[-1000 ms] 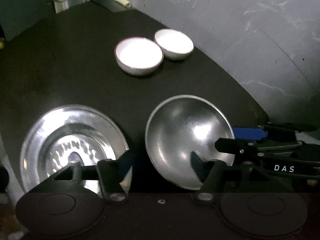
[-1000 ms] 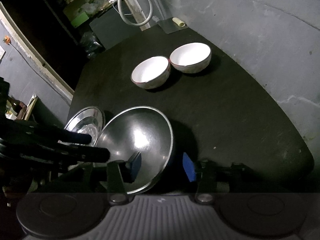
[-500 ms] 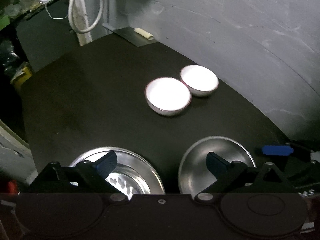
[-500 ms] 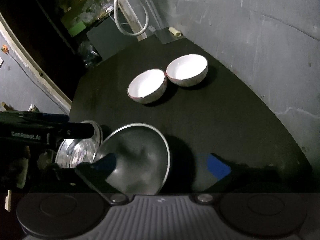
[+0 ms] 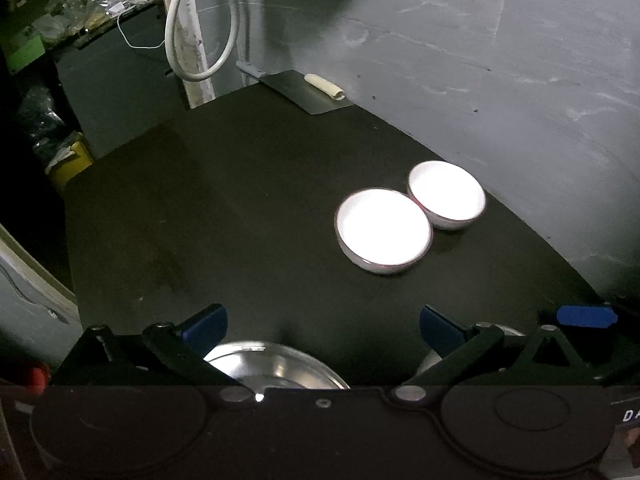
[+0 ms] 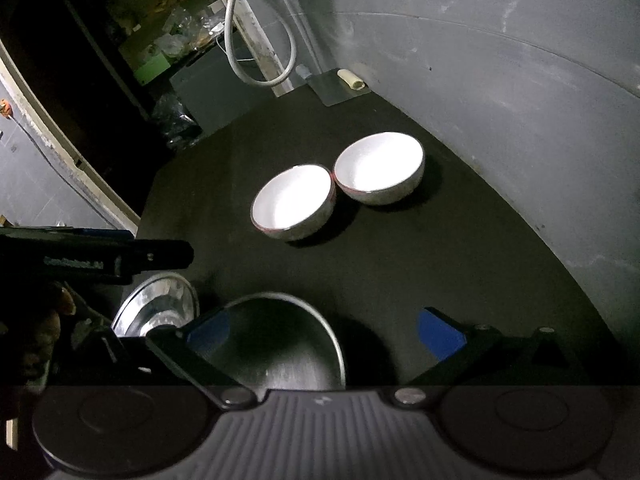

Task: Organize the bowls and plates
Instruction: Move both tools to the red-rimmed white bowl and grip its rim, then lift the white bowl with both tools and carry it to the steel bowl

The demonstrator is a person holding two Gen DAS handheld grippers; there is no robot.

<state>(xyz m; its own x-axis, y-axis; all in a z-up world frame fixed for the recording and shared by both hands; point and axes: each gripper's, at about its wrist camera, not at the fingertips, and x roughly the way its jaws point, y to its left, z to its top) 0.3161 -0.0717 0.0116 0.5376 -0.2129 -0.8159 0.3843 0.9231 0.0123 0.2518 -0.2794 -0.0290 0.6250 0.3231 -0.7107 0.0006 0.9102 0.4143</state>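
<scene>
Two white bowls touch each other on the dark table (image 5: pixel 240 220): the nearer bowl (image 5: pixel 384 236) (image 6: pixel 294 202) and the farther bowl (image 5: pixel 446 196) (image 6: pixel 380 168). Two steel plates lie flat at the near edge. The left steel plate (image 5: pixel 276 364) (image 6: pixel 160 308) sits just below my left gripper (image 5: pixel 322 326), whose jaws are opening with nothing pressed between them. The right steel plate (image 6: pixel 284 340) (image 5: pixel 508 332) lies under my right gripper (image 6: pixel 324 332), which is open, its pads clear of the rim. From the right wrist the left gripper (image 6: pixel 176 256) shows side-on.
A grey wall (image 5: pixel 480 60) curves along the table's far and right sides. A flat grey sheet (image 5: pixel 304 94) with a small pale roll (image 5: pixel 324 86) lies at the far corner. A white hose (image 5: pixel 200 40) hangs beyond it, and cluttered shelves (image 6: pixel 160 52) fill the left background.
The right gripper let go of the tilted steel plate, which now lies flat. Both grippers spread their jaws wide and drew back, so the plates slid toward the bottom of each view.
</scene>
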